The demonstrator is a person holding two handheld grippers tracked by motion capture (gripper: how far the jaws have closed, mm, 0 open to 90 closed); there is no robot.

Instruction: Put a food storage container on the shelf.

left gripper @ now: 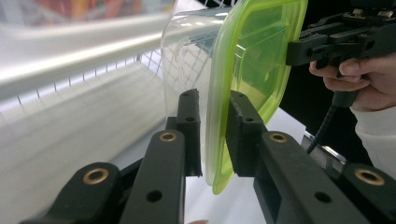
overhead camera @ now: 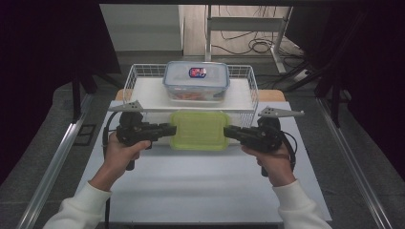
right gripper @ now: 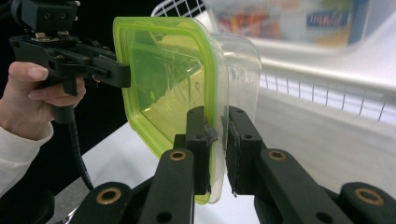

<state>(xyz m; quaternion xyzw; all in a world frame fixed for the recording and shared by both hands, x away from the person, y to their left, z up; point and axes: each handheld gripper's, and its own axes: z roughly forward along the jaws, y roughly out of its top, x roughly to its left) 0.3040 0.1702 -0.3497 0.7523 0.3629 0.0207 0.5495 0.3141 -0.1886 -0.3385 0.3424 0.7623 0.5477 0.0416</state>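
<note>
You've got the green-lidded container (overhead camera: pixel 199 130) pinched at both ends, one gripper per side. It sits in the air above the white table (overhead camera: pixel 191 186), just in front of the wire basket (overhead camera: pixel 241 71), lid facing up in the high view.

Left gripper (overhead camera: pixel 168 130): jaws nearly closed, clamped on the rim at the container's left end. In the left gripper view, left gripper (left gripper: pixel 215 126) has one pad on the lid side and one on the clear tub side, with the green lip between them.

Right gripper (overhead camera: pixel 230 132): same grip on the right end. In the right gripper view, right gripper (right gripper: pixel 215 133) squeezes the lid edge and the clear wall together, both pads in contact.

Container (left gripper: pixel 252 56) is a clear tub with a lime-green lid on it; I can't tell whether anything is inside. In each gripper view it reads as standing on edge, since the camera is rolled with your hand.

Behind it, a second container (overhead camera: pixel 196 80) with a clear lid and blue label sits on the white shelf (overhead camera: pixel 148 90) inside the wire basket, well apart from the one you hold.

Both of your hands, left hand (overhead camera: pixel 123 153) and right hand (overhead camera: pixel 271 162), wrap the grips, with cables trailing down.
</note>
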